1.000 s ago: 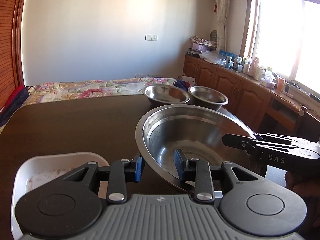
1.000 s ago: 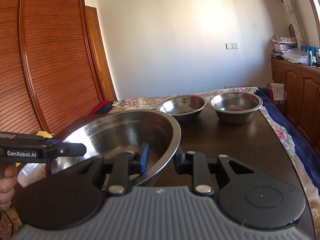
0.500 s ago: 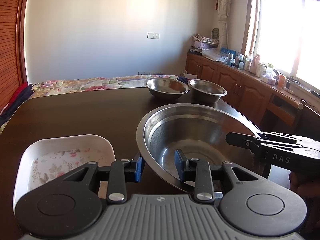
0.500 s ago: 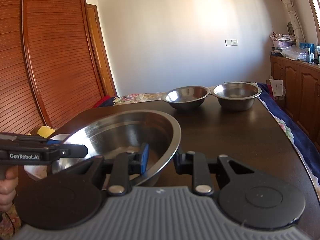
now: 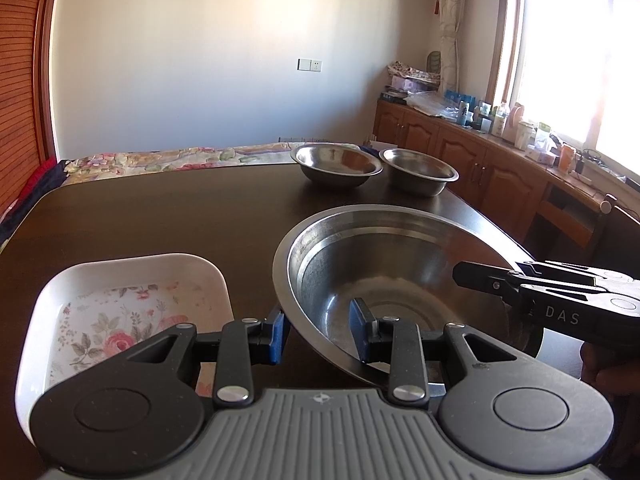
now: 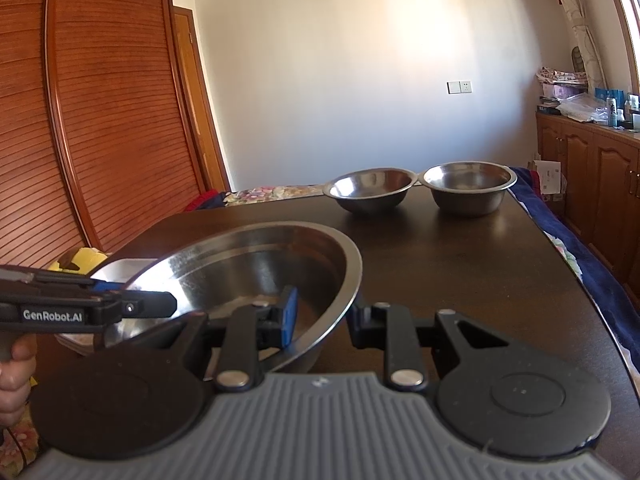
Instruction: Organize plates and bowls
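Note:
A large steel bowl [image 5: 400, 272] [image 6: 256, 264] is gripped from both sides over the near part of the dark table [image 5: 180, 216]. My left gripper [image 5: 318, 336] is shut on its left rim, one pad inside and one outside. My right gripper [image 6: 324, 322] is shut on the opposite rim in the same way, and it also shows from the side as the right gripper [image 5: 460, 272]. I cannot tell whether the bowl touches the table. A white floral dish [image 5: 120, 312] lies just left of it. Two small steel bowls [image 5: 336, 164] [image 5: 418, 176] stand side by side at the far edge.
Beyond the table is a floral bedspread [image 5: 160, 160]. Wooden cabinets with clutter [image 5: 500, 148] run along the right under a window. A slatted wooden wardrobe [image 6: 100, 120] stands to the left. A hand [image 6: 14, 376] holds the left gripper, and a yellow object [image 6: 80, 258] lies behind it.
Both views have sunk a little toward the table with the large bowl, and more of the white floral dish shows. Both grips on the rim are unchanged.

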A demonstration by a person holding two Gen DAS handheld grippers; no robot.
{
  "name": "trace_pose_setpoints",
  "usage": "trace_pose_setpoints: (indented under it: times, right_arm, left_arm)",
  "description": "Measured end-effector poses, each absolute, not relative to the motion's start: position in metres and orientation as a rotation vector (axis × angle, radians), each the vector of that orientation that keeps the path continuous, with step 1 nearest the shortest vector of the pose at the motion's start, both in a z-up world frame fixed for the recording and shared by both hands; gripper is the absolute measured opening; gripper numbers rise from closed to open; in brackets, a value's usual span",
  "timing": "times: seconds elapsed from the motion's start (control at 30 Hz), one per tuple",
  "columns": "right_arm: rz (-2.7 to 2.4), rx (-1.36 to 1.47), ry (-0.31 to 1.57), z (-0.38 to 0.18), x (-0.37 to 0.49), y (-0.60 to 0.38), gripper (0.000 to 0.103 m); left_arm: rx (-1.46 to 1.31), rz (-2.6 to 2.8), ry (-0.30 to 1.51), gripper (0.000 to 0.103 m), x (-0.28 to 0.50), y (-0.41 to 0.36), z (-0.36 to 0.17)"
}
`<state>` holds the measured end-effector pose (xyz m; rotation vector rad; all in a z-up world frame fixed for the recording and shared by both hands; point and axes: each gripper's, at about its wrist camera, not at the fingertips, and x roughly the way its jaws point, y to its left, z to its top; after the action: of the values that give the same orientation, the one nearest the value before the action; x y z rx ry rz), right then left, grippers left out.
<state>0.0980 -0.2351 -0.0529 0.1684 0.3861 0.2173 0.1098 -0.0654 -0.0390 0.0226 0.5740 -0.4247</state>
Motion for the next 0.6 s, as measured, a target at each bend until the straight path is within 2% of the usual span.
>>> trace_pose_setpoints:
  times: [0.6]
  right_arm:
    - [0.207,0.164,0.402,-0.0594,0.1005,-0.2335,0.028]
  left_arm:
    - [0.048,-0.42,0.575,0.035,0.1093,-0.0728,-0.0458]
